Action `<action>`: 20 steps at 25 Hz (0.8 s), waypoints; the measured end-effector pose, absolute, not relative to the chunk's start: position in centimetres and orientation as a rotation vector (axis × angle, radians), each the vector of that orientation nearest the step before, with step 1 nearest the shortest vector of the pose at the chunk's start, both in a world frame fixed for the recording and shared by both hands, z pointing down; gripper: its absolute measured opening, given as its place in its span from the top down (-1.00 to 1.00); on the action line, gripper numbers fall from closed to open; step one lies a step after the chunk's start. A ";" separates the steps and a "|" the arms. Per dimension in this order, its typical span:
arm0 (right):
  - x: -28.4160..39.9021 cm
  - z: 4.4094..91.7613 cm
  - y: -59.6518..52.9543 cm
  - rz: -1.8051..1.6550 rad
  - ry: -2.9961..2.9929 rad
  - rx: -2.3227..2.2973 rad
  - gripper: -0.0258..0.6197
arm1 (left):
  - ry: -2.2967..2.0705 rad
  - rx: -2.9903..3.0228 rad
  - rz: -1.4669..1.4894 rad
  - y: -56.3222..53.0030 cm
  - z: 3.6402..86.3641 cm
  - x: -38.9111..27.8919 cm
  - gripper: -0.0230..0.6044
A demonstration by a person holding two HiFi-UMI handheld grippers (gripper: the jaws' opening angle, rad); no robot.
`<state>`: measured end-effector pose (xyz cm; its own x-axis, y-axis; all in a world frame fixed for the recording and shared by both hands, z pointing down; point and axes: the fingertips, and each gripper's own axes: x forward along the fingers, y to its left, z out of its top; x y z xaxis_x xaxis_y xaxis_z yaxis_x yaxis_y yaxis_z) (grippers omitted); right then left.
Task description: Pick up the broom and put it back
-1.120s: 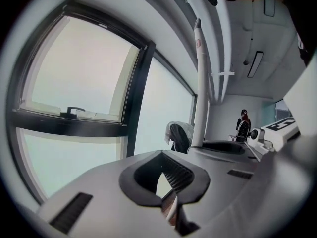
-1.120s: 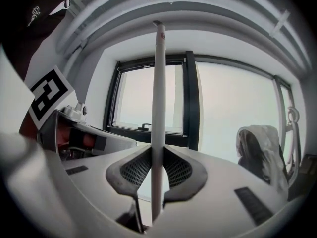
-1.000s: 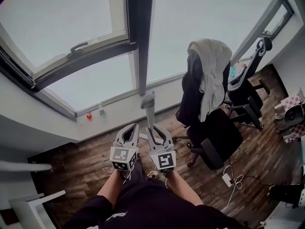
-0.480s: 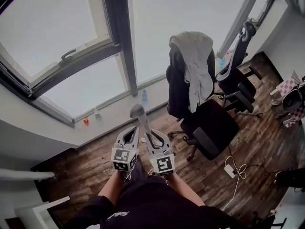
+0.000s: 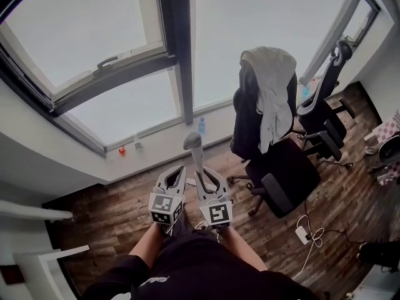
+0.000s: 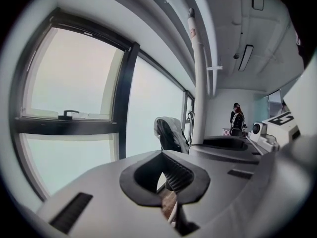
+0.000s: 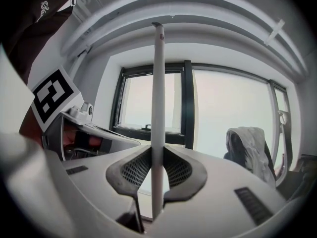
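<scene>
The broom shows only as a pale grey handle [image 5: 195, 152], standing upright in front of the person's body with its rounded top end toward the window. My right gripper [image 5: 204, 175] is shut on the handle, and in the right gripper view the pole [image 7: 158, 98] runs straight up between the ribbed pads [image 7: 133, 170]. My left gripper [image 5: 173, 175] sits right beside it on the left, shut with nothing in it. In the left gripper view [image 6: 166, 156] the handle [image 6: 199, 83] rises just to its right. The broom head is hidden below.
A black office chair draped with a grey garment [image 5: 270, 89] stands to the right, with a second chair [image 5: 325, 108] behind it. A bottle [image 5: 201, 125] and small items [image 5: 122, 150] sit by the window wall. A power strip with cable [image 5: 304, 233] lies on the wooden floor. A white desk [image 5: 44, 258] is at the left.
The head view swung one way and back. Both grippers moved a little sideways together, staying side by side, with the handle still in the right one.
</scene>
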<state>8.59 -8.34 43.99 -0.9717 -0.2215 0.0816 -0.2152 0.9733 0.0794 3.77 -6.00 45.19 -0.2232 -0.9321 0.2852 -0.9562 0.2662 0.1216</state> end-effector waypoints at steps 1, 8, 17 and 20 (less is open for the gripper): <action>7.9 44.0 -8.2 -0.107 -3.034 0.318 0.65 | -2.258 1.712 0.112 -5.5 45.2 3.0 0.93; 2.7 43.9 -6.5 -0.093 -3.040 0.167 0.65 | -2.379 1.547 0.096 -1.3 44.7 -2.2 0.93; -4.8 43.9 -2.0 -0.076 -3.055 -0.086 0.65 | -2.491 1.320 0.070 4.8 45.5 -7.6 0.93; -7.3 44.3 0.1 -0.059 -3.058 -0.171 0.65 | -2.519 1.224 0.054 7.4 46.0 -9.4 0.93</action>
<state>-7.31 0.14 44.29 -0.9907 0.1099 0.0799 0.1129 0.9930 0.0343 -9.43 7.43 46.02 -0.5719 -0.7569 0.3164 -0.7698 0.6284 0.1120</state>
